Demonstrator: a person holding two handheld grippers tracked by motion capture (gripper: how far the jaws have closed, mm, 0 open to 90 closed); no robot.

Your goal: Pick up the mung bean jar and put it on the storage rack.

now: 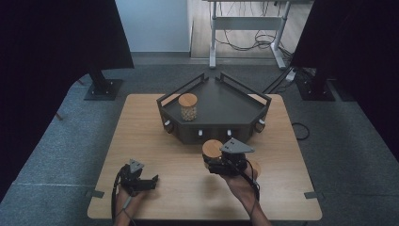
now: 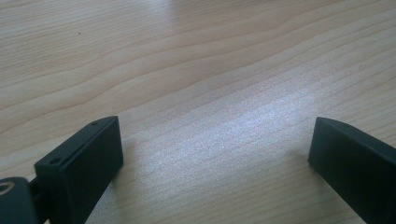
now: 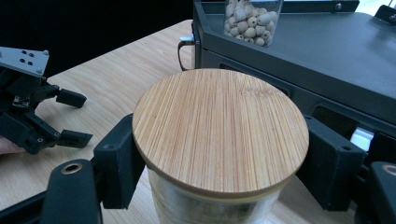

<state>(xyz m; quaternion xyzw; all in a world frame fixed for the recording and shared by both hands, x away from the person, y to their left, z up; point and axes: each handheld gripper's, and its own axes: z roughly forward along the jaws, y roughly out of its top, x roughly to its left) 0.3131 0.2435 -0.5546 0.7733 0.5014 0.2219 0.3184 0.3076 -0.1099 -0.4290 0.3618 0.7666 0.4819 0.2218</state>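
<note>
A glass jar with a round bamboo lid (image 1: 212,148) (image 3: 219,128) sits between the jaws of my right gripper (image 1: 210,161) (image 3: 224,163), which is shut on it just under the lid, in front of the black tray (image 1: 226,101) (image 3: 327,51). A second jar (image 1: 188,107) (image 3: 252,18), filled with pale beads and capped with a wooden lid, stands on the tray's left part. My left gripper (image 1: 149,181) (image 2: 215,154) (image 3: 77,117) rests low on the wooden table (image 1: 141,136) near its front left, open, with bare wood between its jaws.
The tray has raised rails at its back edges and small white knobs (image 1: 200,133) along its front wall. A round wooden piece (image 1: 254,168) peeks out beside the right hand. Dark stands (image 1: 101,87) and a desk frame (image 1: 244,33) are on the carpet beyond the table.
</note>
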